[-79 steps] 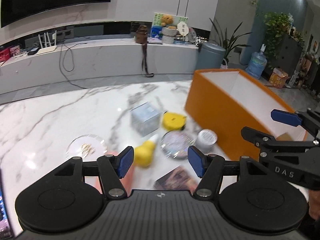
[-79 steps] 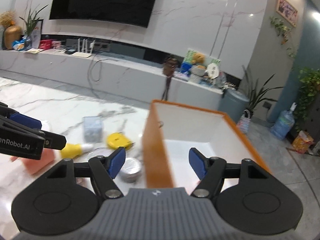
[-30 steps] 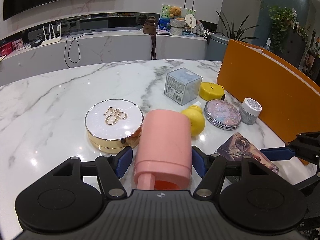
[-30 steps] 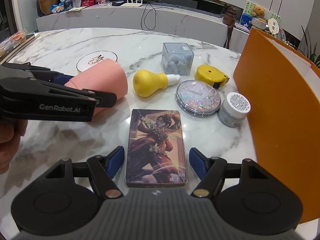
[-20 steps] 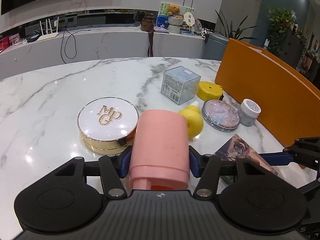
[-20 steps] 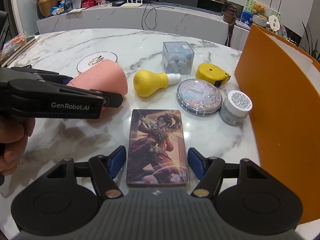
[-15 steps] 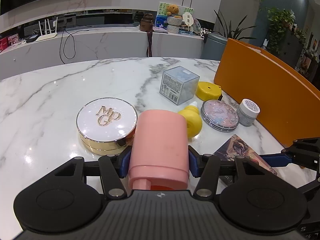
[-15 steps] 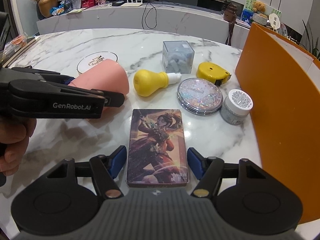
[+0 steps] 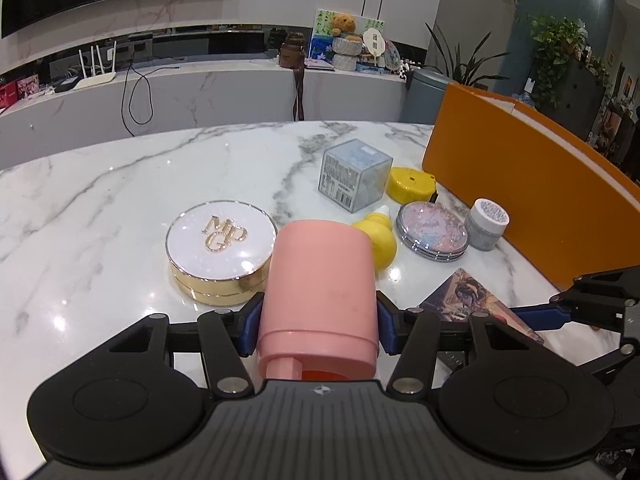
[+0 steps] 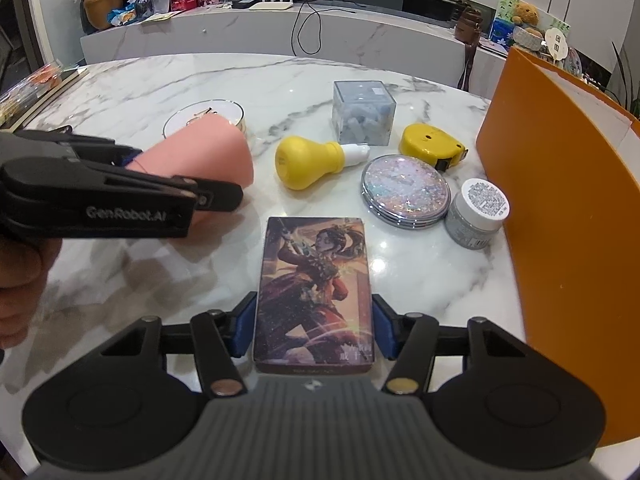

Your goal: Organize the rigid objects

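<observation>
The left gripper (image 9: 318,330) squeezes a fat pink plastic tube (image 9: 320,296) lying on the white marble table (image 9: 100,216); its blue pads press both sides. The right gripper (image 10: 314,330) is closing on a flat picture card box (image 10: 316,288), with its pads right at the box edges. Only the right view shows the hand (image 10: 18,276) holding the left tool. Only the left view shows the gold letters on the round white and gold compact (image 9: 222,246). The tall orange box (image 10: 560,200) stands at the right.
</observation>
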Demonstrator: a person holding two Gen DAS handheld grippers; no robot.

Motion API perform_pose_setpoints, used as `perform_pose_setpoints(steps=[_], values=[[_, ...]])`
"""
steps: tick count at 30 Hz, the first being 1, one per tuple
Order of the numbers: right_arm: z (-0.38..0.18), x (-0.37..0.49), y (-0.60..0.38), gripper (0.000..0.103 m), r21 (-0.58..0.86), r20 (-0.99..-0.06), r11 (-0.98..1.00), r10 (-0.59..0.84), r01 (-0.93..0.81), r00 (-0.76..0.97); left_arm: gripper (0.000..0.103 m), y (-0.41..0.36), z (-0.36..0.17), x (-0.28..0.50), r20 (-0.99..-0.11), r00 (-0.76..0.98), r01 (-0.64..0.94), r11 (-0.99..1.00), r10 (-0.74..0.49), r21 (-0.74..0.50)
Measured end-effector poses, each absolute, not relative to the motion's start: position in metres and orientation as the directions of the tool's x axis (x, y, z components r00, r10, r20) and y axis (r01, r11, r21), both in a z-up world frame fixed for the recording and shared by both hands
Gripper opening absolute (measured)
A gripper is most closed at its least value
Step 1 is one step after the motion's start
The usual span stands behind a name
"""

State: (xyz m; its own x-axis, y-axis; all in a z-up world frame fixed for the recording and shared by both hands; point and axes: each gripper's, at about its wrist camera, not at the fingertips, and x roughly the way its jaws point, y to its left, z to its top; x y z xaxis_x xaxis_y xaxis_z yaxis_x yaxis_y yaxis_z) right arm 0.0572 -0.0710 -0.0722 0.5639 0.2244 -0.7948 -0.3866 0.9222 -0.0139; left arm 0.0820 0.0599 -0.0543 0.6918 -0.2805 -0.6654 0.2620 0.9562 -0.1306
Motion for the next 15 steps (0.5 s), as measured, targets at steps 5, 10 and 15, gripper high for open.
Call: perform_pose_setpoints(steps=[5, 10, 15], values=[[-0.068, 0.056, -0.074, 0.057, -0.021, -0.793, 0.925, 0.216, -0.378, 0.57, 0.063, 0.066, -0.045, 0.076, -0.655, 0.704, 0.249, 0.959, -0.276, -0.136], [-0.062, 0.054, -0.077, 0.057, -0.017, -0.781, 0.927, 0.222, -0.375, 0.584, 0.063, 0.071, -0.035, 0.071, -0.647, 0.715, 0.235, 0.963, -0.265, -0.134], [-0.056, 0.05, -0.079, 0.057, -0.015, -0.767, 0.926, 0.23, -0.376, 0.598, 0.063, 0.069, -0.024, 0.065, -0.638, 0.725, 0.236, 0.964, -0.259, -0.123]])
